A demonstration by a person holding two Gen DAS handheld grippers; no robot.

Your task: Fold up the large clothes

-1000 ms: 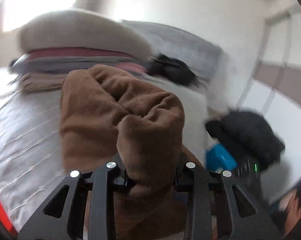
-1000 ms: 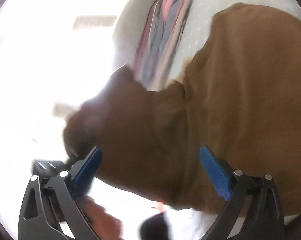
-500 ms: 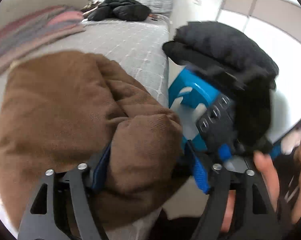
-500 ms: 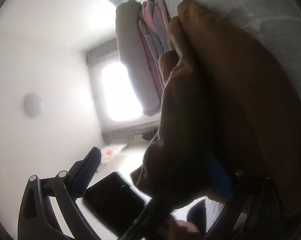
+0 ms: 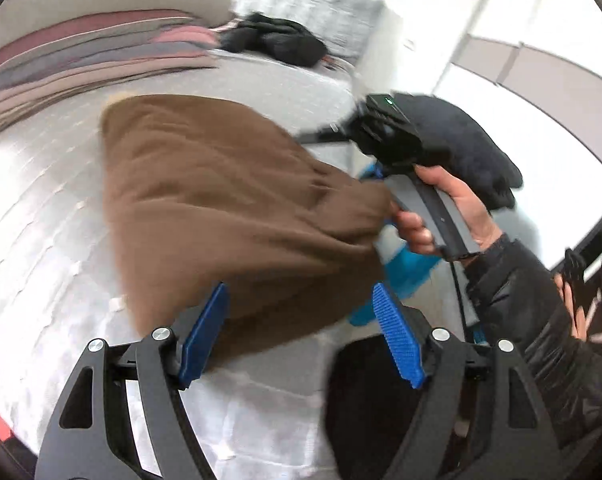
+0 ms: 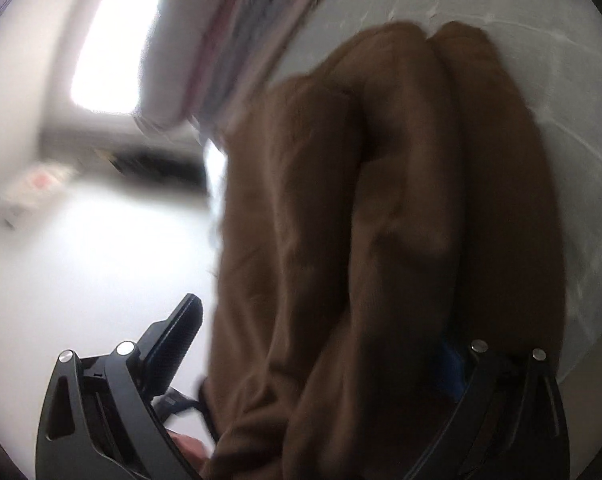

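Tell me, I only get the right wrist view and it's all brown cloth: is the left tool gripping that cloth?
Observer: No. The left tool is open and its jaws have just been opening. The cloth's near edge lies between the pads, unpressed.
Operator: Anything else on the bed?
Observer: A black garment lies at the far end of the bed.
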